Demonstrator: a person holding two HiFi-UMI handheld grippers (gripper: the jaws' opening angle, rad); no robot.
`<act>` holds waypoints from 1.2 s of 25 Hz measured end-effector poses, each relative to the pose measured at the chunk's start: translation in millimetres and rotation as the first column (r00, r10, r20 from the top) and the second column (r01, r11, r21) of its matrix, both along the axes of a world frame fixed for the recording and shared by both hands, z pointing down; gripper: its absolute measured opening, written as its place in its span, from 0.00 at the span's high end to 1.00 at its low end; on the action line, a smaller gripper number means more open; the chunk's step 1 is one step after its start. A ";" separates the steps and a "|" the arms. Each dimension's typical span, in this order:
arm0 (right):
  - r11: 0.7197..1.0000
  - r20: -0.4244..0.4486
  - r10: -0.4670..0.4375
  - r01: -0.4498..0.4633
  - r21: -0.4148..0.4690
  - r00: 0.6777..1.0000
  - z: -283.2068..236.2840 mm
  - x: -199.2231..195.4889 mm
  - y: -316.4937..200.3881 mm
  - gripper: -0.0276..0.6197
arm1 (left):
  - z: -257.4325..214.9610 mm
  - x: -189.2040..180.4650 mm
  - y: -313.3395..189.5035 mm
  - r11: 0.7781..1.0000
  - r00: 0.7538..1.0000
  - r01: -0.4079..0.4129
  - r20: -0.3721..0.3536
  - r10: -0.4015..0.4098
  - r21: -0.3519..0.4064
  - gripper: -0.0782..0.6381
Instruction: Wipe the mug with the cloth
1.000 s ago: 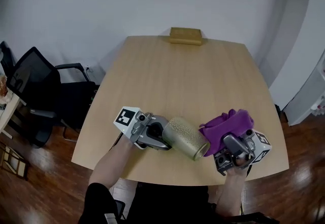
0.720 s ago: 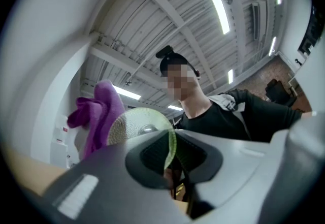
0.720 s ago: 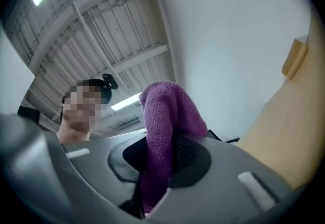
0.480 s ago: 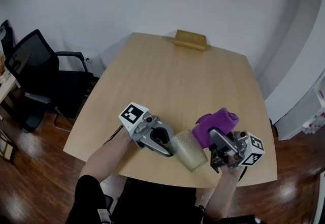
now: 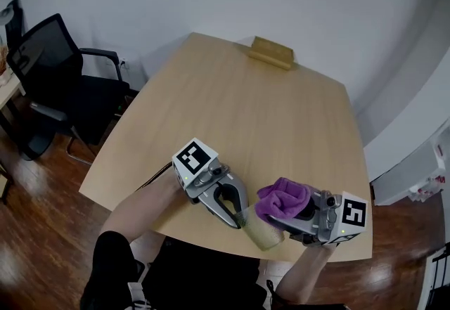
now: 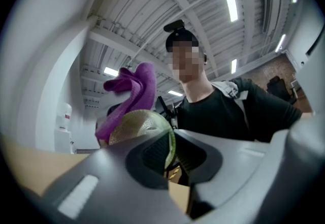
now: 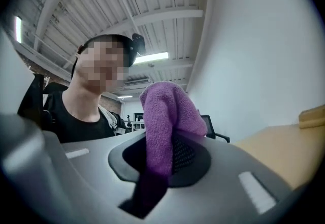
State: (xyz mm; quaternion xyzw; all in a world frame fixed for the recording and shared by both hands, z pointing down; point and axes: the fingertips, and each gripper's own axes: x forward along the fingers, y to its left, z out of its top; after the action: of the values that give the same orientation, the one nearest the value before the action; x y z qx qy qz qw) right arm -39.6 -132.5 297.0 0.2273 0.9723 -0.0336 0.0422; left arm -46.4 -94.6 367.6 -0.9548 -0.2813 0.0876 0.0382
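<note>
A greenish-gold textured mug (image 5: 261, 233) hangs over the table's near edge. My left gripper (image 5: 239, 216) is shut on it, with the mug's wall pinched between the jaws. In the left gripper view the mug (image 6: 138, 124) bulges just past that gripper (image 6: 170, 154). My right gripper (image 5: 283, 216) is shut on a purple cloth (image 5: 283, 197), whose bunch rests on top of the mug at its open end. In the right gripper view the cloth (image 7: 165, 116) stands up out of the right gripper (image 7: 162, 156). The cloth (image 6: 133, 91) also shows above the mug in the left gripper view.
The wooden table (image 5: 232, 119) carries a small wooden block (image 5: 271, 53) at its far edge. A black office chair (image 5: 53, 69) stands to the left on the wood floor. A white unit (image 5: 415, 175) is at the right. The person's torso (image 6: 223, 111) is close behind both grippers.
Both grippers have come back toward the table's near edge. The right gripper swung the cloth from beside the mug onto its open end. The mug has turned more upright in the left gripper.
</note>
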 end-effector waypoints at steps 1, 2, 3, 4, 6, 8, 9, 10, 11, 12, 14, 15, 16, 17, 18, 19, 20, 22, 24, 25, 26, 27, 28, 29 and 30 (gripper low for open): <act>1.000 -0.010 0.010 -0.010 0.009 1.000 5.5 -7.0 -6.7 0.87 | 4.2 0.3 2.5 1.000 1.000 -0.011 0.017 0.011 0.011 0.82; 1.000 -0.022 0.024 -0.024 0.006 0.999 10.5 -14.8 -14.1 0.87 | 6.7 0.2 4.8 1.000 1.000 -0.018 0.025 0.018 0.021 0.81; 0.999 -0.038 0.045 -0.046 -0.012 0.998 14.4 -23.2 -22.4 0.87 | 7.7 -0.2 6.4 0.999 1.000 -0.021 0.023 0.021 0.027 0.81; 0.996 -0.054 0.082 -0.084 -0.040 0.995 17.0 -30.9 -33.4 0.87 | 6.4 -0.8 6.5 0.999 1.000 -0.019 0.010 0.019 0.029 0.80; 0.967 -0.068 0.229 -0.235 -0.101 0.971 17.9 -36.8 -67.2 0.87 | -5.3 -4.8 0.5 1.000 0.998 0.012 -0.061 -0.011 0.016 0.82; 0.889 -0.030 0.422 -0.420 -0.181 0.906 12.2 -19.6 -106.2 0.87 | -28.5 -15.7 -16.4 0.995 0.978 0.091 -0.184 -0.095 -0.028 0.83; 0.841 0.011 0.500 -0.483 -0.243 0.866 6.3 -2.6 -121.5 0.87 | -42.4 -24.0 -28.2 0.988 0.955 0.138 -0.254 -0.151 -0.067 0.83; 0.800 0.064 0.556 -0.513 -0.313 0.828 -1.3 16.8 -131.8 0.87 | -56.2 -33.5 -40.5 0.977 0.924 0.181 -0.320 -0.209 -0.114 0.83; 0.771 0.126 0.591 -0.513 -0.378 0.797 -9.9 35.8 -136.6 0.87 | -67.9 -42.8 -52.0 0.963 0.890 0.219 -0.372 -0.264 -0.160 0.83; 0.759 0.188 0.608 -0.494 -0.424 0.772 -19.0 51.5 -135.9 0.87 | -76.5 -50.7 -61.9 0.947 0.858 0.254 -0.406 -0.315 -0.197 0.83; 0.777 0.292 0.599 -0.451 -0.439 0.746 -37.3 67.8 -121.3 0.87 | -86.3 -58.3 -75.0 0.919 0.814 0.311 -0.432 -0.388 -0.241 0.83; 0.799 0.329 0.578 -0.435 -0.415 0.747 -46.0 67.9 -109.6 0.87 | -87.3 -59.0 -79.4 0.909 0.802 0.332 -0.432 -0.412 -0.250 0.83; 0.824 0.357 0.550 -0.421 -0.379 0.755 -53.9 63.3 -96.8 0.87 | -86.8 -58.3 -82.6 0.902 0.795 0.349 -0.429 -0.429 -0.254 0.83; 0.847 0.374 0.521 -0.412 -0.336 0.767 -59.8 55.1 -84.2 0.87 | -85.9 -56.8 -84.3 0.897 0.792 0.361 -0.425 -0.439 -0.253 0.83; 0.864 0.378 0.499 -0.411 -0.292 0.780 -62.8 44.3 -73.6 0.87 | -85.0 -54.7 -84.1 0.896 0.794 0.368 -0.418 -0.441 -0.248 0.83; 0.871 0.369 0.490 -0.423 -0.252 0.789 -62.7 33.1 -66.8 0.87 | -84.0 -52.4 -82.4 0.898 0.799 0.369 -0.412 -0.438 -0.238 0.83; 0.868 0.354 0.496 -0.443 -0.225 0.793 -60.3 24.2 -64.8 0.87 | -83.0 -50.2 -79.9 0.902 0.806 0.367 -0.407 -0.431 -0.228 0.83; 0.852 0.328 0.522 -0.469 -0.232 0.787 -52.9 18.6 -71.9 0.87 | -80.1 -47.7 -76.2 0.907 0.817 0.366 -0.396 -0.420 -0.207 0.82; 0.836 0.310 0.543 -0.469 -0.283 0.781 -43.8 22.2 -84.9 0.87 | -77.6 -46.8 -74.1 0.911 0.825 0.367 -0.386 -0.412 -0.188 0.82; 0.826 0.299 0.556 -0.473 -0.306 0.776 -38.9 24.1 -92.3 0.87 | -76.4 -46.0 -73.4 0.912 0.829 0.370 -0.379 -0.411 -0.179 0.82; 0.814 0.287 0.570 -0.481 -0.326 0.770 -34.2 25.8 -99.8 0.87 | -74.9 -44.9 -73.8 0.910 0.831 0.378 -0.370 -0.415 -0.171 0.82; 0.799 0.270 0.588 -0.496 -0.341 0.762 -29.4 27.3 -107.9 0.87 | -73.0 -44.0 -75.7 0.906 0.832 0.389 -0.359 -0.424 -0.167 0.82; 0.778 0.244 0.613 -0.520 -0.352 0.751 -23.6 28.8 -116.7 0.87 | -70.9 -43.7 -78.8 0.900 0.830 0.403 -0.349 -0.436 -0.168 0.82; 0.749 0.210 0.646 -0.557 -0.359 0.734 -16.4 30.8 -126.3 0.87 | -68.9 -44.4 -82.5 0.893 0.825 0.415 -0.342 -0.450 -0.174 0.82; 0.713 0.172 0.684 -0.599 -0.364 0.709 -8.2 33.8 -136.2 0.87 | -67.6 -46.4 -86.4 0.886 0.819 0.425 -0.339 -0.463 -0.185 0.82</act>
State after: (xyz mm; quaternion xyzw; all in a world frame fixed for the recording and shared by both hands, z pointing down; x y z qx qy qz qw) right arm -5.8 -268.7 288.8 -0.1346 0.9569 -0.1204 0.2274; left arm -92.9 -181.0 300.1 -0.9601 -0.0335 0.2706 0.0623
